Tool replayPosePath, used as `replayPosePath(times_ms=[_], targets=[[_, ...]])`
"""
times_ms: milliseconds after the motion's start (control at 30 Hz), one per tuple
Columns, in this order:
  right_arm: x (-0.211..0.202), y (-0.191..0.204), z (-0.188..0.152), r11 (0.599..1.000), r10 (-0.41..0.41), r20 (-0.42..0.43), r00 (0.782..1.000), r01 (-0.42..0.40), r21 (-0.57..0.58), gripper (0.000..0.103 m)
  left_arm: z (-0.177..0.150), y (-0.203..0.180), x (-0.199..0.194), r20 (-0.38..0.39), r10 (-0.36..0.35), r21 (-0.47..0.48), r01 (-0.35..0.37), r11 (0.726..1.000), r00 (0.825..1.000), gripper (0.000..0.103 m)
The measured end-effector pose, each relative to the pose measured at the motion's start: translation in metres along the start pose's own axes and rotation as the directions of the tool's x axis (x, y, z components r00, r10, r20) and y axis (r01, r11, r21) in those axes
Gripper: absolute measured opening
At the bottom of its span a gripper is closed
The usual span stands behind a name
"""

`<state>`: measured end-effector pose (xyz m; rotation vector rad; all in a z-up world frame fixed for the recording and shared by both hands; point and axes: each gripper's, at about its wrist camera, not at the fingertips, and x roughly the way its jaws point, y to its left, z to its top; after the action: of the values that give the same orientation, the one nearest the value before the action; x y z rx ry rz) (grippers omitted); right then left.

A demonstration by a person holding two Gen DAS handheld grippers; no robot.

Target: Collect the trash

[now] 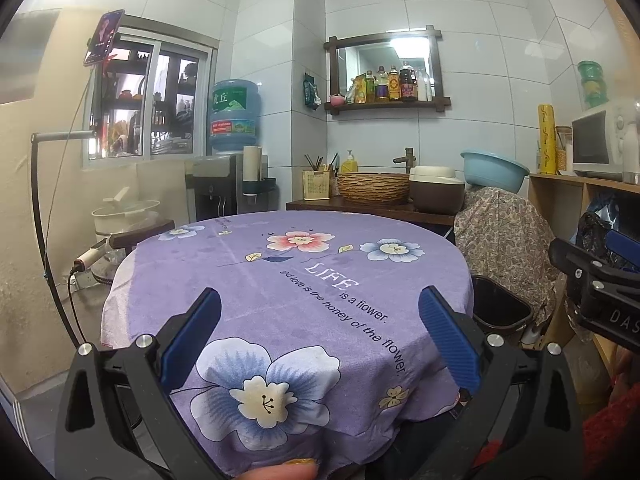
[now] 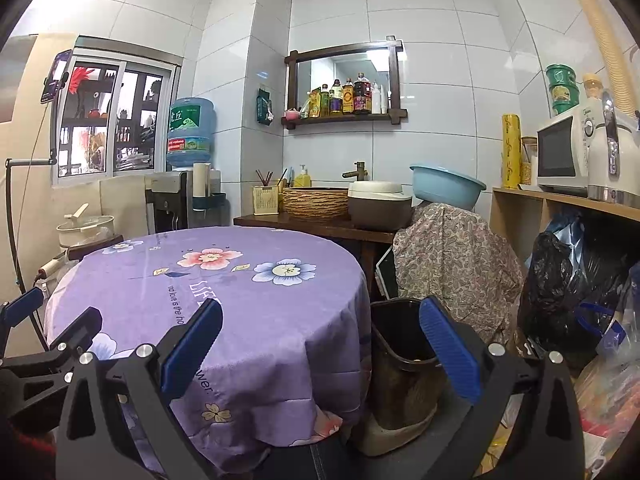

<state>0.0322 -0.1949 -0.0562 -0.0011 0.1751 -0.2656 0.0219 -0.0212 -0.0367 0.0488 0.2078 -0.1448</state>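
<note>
Tiled kitchen, purple-clothed table (image 1: 280, 280) mid-frame, left gripper (image 1: 320, 336) fingers wide above it, right gripper (image 2: 320, 336) fingers wide, bin (image 2: 404, 344) just inside right finger, lower right.

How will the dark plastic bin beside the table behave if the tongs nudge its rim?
The dark plastic waste bin looks tall, narrow and nearly empty, so it is probably light and apt to slide or tip. Its thin rim may flex. The purple floral tablecloth hanging alongside could snag it.
</note>
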Motion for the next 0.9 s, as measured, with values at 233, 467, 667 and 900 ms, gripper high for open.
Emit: replayPosePath(times_ms=[233,467,667,900], targets=[[-0.0006,-0.001,0.0003,1.0,0.001,0.002,1.0,-0.001,-0.002,0.098,0.0002,-0.0014,-0.001,0.004,-0.001,0.002,0.001,1.0,1.0,0.097],[-0.0009,-0.0014,0.0012,1.0,-0.001,0.003,1.0,0.001,-0.002,0.098,0.0003,-0.0017,-0.0006,0.004,-0.002,0.003,0.002,1.0,1.0,0.097],[-0.0013,-0.0005,0.0009,1.0,-0.002,0.003,1.0,0.002,-0.003,0.098,0.0001,-0.0021,-0.0015,0.004,0.0,0.002,0.0,1.0,1.0,0.097],[-0.0011,-0.0017,0.0016,1.0,-0.002,0.002,1.0,0.002,-0.003,0.098,0.0003,-0.0015,-0.0035,0.005,0.003,0.002,-0.003,1.0,1.0,0.097]])
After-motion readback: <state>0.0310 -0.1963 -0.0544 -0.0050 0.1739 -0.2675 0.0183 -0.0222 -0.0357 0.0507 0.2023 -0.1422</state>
